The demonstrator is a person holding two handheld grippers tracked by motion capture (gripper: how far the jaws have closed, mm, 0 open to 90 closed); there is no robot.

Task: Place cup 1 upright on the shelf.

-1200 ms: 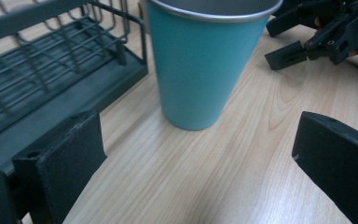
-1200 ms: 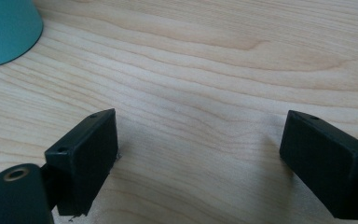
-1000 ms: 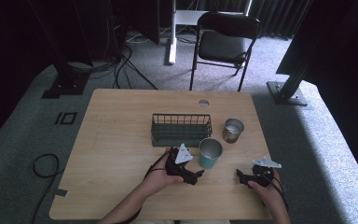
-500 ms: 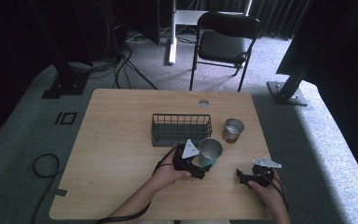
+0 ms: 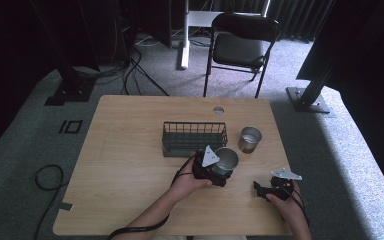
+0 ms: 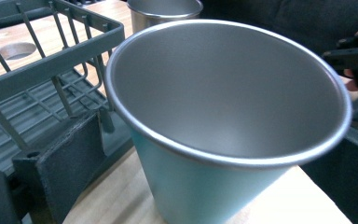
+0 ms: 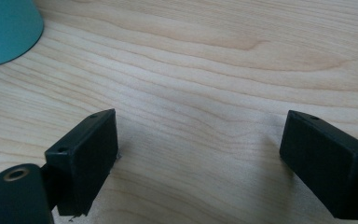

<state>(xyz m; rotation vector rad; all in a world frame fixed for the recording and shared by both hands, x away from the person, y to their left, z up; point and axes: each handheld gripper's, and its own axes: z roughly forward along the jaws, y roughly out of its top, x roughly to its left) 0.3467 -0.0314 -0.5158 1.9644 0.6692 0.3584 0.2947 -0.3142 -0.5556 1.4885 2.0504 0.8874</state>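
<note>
While the left tongs pinch the teal metal cup with bare steel inside beside the green wire basket, right tongs rest spread on the worktop. Light, rigid, likely slippery: grip the wall below the rim.

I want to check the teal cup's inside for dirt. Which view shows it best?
The left gripper view: the teal metal cup sits close between the left tool's jaws, its bare steel interior open to the camera. The high view shows the cup small, by the left tool. The right gripper view catches a teal edge.
</note>
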